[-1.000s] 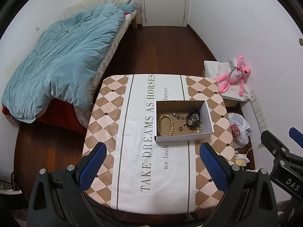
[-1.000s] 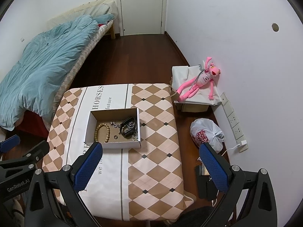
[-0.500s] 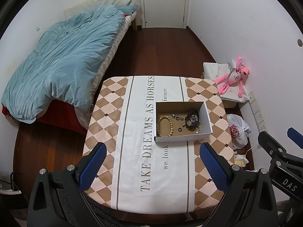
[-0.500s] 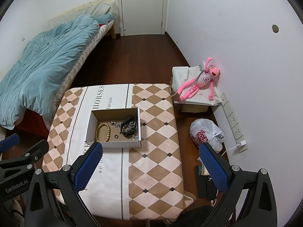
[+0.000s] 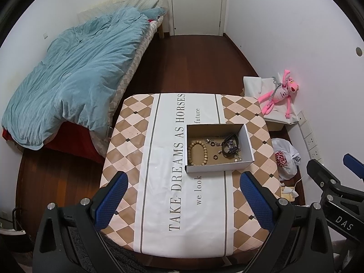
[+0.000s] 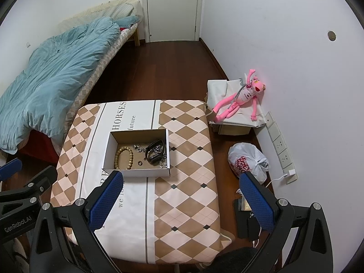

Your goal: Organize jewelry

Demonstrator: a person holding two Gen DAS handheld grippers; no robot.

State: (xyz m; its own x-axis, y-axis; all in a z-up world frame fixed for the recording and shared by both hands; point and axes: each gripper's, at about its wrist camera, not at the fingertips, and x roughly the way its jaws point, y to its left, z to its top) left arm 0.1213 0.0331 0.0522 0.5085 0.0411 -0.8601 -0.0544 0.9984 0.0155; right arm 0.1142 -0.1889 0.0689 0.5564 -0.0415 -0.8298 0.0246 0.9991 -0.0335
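An open white cardboard box (image 5: 248, 143) (image 6: 108, 150) stands on a table with a checkered cloth (image 5: 127, 145) (image 6: 188, 159). In it lie a wooden bead bracelet (image 5: 197, 152) (image 6: 124, 158), a black strap bracelet (image 5: 229, 146) (image 6: 154, 152), silver chain pieces (image 5: 210, 141) (image 6: 137, 147) and a small ring (image 5: 215, 157) (image 6: 140, 163). My left gripper (image 5: 183, 199) is open and empty, high above the table's near side. My right gripper (image 6: 182, 200) is open and empty, high above the table's right part.
A bed with a blue duvet (image 5: 72, 75) stands at the left. A pink plush toy (image 6: 241, 97) lies on a covered box (image 6: 236, 113) by the right wall. A white plastic bag (image 6: 246, 161) and dark items (image 6: 246, 218) lie on the floor at the right. A closed door (image 6: 173, 9) is at the back.
Both grippers have drifted back and slightly up, so the table looks a little smaller and farther. Nothing in the box has moved.
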